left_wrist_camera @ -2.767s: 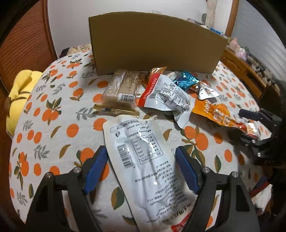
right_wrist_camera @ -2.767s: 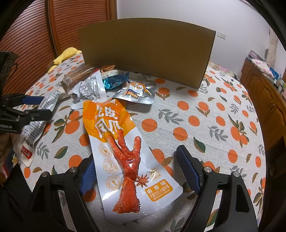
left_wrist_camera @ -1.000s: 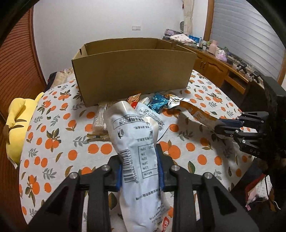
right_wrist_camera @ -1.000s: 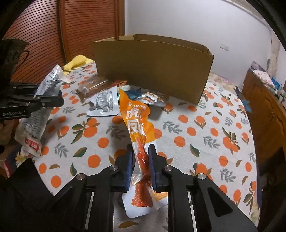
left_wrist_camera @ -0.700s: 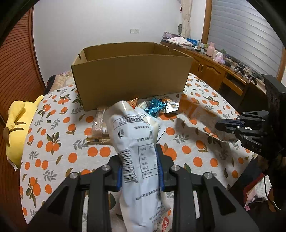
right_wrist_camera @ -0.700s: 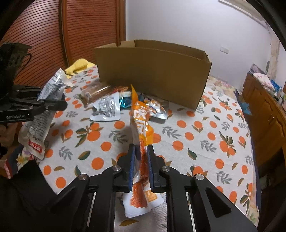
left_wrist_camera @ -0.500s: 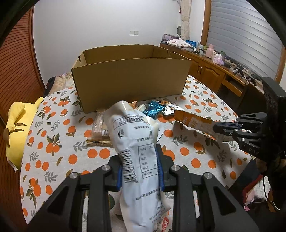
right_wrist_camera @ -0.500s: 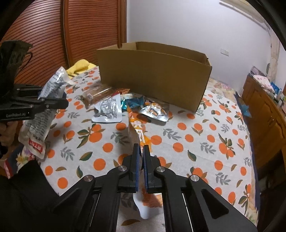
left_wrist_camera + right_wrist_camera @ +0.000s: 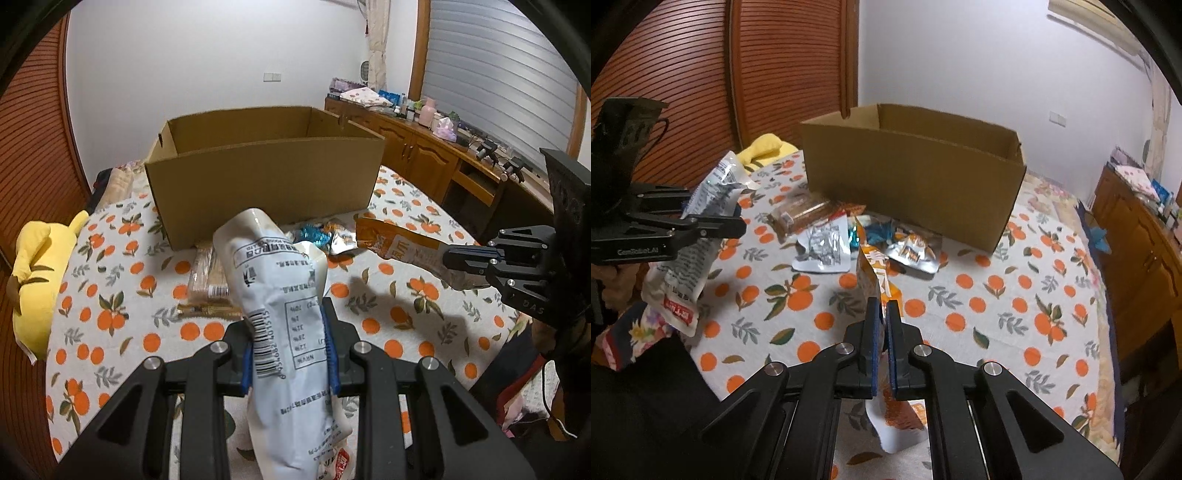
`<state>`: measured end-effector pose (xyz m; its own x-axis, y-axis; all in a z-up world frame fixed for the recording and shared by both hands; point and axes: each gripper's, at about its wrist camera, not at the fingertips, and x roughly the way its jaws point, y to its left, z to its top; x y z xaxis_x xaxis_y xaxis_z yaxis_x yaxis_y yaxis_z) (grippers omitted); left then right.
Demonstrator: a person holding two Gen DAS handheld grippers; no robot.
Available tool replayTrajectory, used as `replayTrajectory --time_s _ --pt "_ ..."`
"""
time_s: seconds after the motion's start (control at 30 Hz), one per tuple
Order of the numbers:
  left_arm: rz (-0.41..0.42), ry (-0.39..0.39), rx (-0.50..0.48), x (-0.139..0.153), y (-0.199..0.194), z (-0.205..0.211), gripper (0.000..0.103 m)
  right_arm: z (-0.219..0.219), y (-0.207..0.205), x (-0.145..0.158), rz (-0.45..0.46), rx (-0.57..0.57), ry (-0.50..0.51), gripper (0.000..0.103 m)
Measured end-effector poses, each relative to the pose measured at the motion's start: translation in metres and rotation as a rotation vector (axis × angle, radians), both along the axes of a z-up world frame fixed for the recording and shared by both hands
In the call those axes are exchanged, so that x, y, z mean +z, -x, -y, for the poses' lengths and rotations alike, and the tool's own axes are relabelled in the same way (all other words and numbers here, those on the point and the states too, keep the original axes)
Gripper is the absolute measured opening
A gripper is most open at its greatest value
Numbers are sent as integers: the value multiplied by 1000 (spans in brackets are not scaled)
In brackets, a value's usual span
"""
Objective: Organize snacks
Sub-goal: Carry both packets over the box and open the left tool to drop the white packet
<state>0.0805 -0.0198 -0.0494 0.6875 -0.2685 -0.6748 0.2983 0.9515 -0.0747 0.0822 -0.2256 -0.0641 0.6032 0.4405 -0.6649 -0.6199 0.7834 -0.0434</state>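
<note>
My left gripper (image 9: 290,345) is shut on a white snack pouch (image 9: 280,288) with a barcode, held up above the table; the same pouch (image 9: 701,221) shows at the left of the right wrist view. My right gripper (image 9: 882,332) is shut on an orange chicken-feet packet (image 9: 873,273), lifted edge-on off the cloth; that packet (image 9: 399,251) sticks out of the right gripper in the left wrist view. An open cardboard box (image 9: 266,181) stands at the far side of the table. Loose snacks lie before it: a brown bar pack (image 9: 801,214), a silver-white pouch (image 9: 823,247), a blue wrapper (image 9: 312,236).
The round table wears an orange-print cloth (image 9: 110,317). A yellow plush toy (image 9: 33,273) lies off its left edge. Wooden cabinets (image 9: 424,158) with small items line the right wall. A slatted wooden door (image 9: 713,81) stands behind the left gripper.
Both grippers closed on their packets and lifted them off the cloth. Over the last second the right gripper rose further and its orange packet turned edge-on; the left pouch stayed put.
</note>
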Motion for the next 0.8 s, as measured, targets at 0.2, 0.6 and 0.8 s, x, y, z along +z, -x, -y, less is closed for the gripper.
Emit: replayTrajectory --time_s 0.2,0.6,0.8 --pt "54 -1 -12 27 -10 2 26 -1 -4 25 48 8 2 1" --pt "139 -26 -4 74 -46 -2 26 -8 -31 78 162 -4 28 1" --pt "154 -39 2 85 -61 -4 27 -19 -48 94 191 -5 43 1"
